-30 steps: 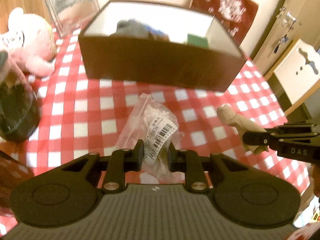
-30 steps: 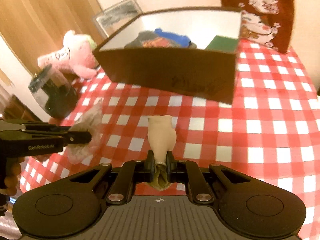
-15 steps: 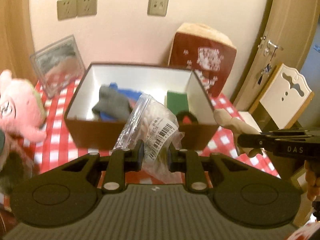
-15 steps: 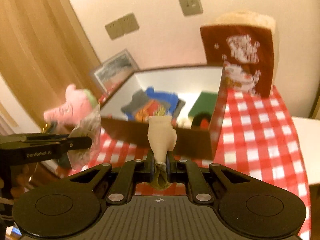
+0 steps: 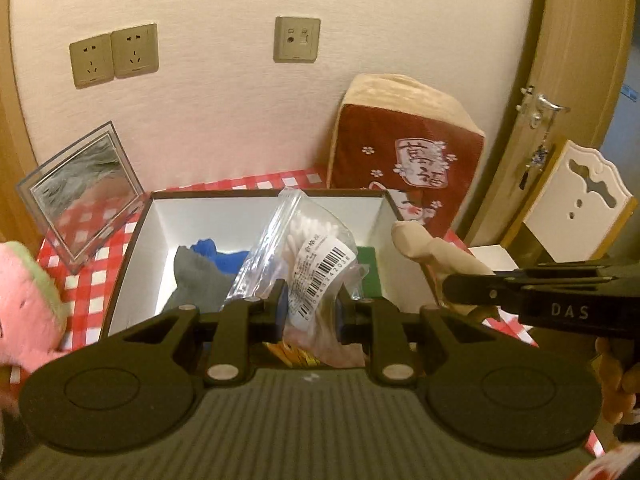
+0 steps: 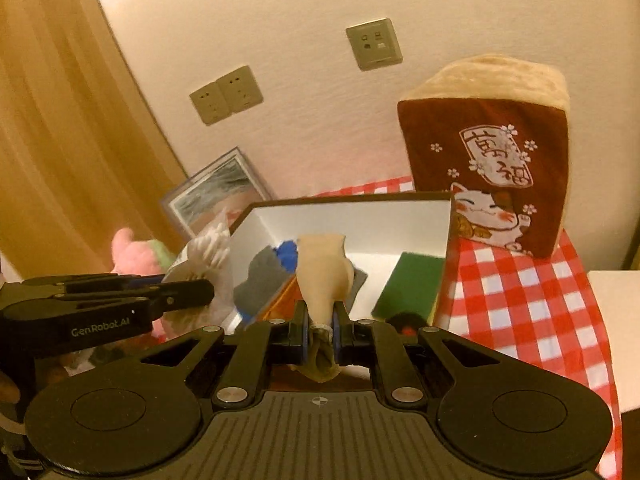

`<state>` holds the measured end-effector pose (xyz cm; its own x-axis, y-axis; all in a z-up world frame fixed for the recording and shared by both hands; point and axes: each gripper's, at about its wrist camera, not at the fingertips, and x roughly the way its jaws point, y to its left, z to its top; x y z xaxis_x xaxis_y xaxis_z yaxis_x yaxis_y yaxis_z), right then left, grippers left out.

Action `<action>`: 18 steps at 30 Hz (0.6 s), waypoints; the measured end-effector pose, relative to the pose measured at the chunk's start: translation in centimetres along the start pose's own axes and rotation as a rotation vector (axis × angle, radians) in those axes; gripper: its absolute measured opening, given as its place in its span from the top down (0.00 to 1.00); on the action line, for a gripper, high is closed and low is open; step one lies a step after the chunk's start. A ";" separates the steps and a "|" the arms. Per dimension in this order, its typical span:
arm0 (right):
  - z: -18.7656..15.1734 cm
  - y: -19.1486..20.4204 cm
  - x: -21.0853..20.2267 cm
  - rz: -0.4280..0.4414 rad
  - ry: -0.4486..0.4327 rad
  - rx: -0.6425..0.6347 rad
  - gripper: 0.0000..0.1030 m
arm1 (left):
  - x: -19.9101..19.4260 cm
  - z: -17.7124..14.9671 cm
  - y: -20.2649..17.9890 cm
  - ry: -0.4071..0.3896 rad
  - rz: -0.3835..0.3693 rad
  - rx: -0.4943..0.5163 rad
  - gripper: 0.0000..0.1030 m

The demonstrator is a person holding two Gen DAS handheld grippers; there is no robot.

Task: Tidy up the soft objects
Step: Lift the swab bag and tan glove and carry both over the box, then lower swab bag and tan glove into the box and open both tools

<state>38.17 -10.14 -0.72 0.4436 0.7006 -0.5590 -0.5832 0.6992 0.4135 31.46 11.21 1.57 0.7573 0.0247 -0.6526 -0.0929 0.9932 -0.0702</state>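
Observation:
My left gripper [image 5: 311, 308] is shut on a clear zip bag of cotton swabs [image 5: 310, 256] with a barcode label, held up over the near wall of a brown box [image 5: 132, 248] with a white inside. My right gripper [image 6: 320, 328] is shut on a beige sock-like soft piece [image 6: 322, 276], lifted in front of the same box [image 6: 352, 216]. In the box lie a grey cloth [image 5: 196, 280], a blue cloth [image 5: 212, 250] and a green pad [image 6: 408, 286]. From the left wrist the right gripper [image 5: 464, 294] shows at right with the beige piece [image 5: 436, 256]; from the right wrist the left gripper [image 6: 196, 292] shows at left with the bag [image 6: 204, 256].
A red-and-white checked cloth [image 6: 528, 300] covers the table. A brown lucky-cat cushion [image 6: 488, 160] leans on the wall behind the box. A clear picture frame [image 5: 80, 196] stands at back left, a pink plush toy [image 5: 24, 308] at left. A white chair [image 5: 580, 200] stands beyond the table's right edge.
Both grippers rose with their loads and moved toward the box; the views went from looking down on the tablecloth to looking over the box at the wall. Grips unchanged.

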 end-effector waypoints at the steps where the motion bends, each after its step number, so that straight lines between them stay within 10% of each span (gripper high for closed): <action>1: 0.5 -0.3 0.6 0.000 0.002 0.012 0.89 | 0.6 0.3 0.1 0.005 0.000 0.007 0.80; 18: 4.5 -3.9 10.4 -0.012 0.075 0.122 0.89 | 10.2 4.2 3.3 0.091 0.017 0.000 0.80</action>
<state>48.15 -4.94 -4.88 0.3955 0.6823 -0.6148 -0.4886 0.7231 0.4882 41.65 15.23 -2.14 0.6937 0.0307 -0.7196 -0.1052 0.9927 -0.0591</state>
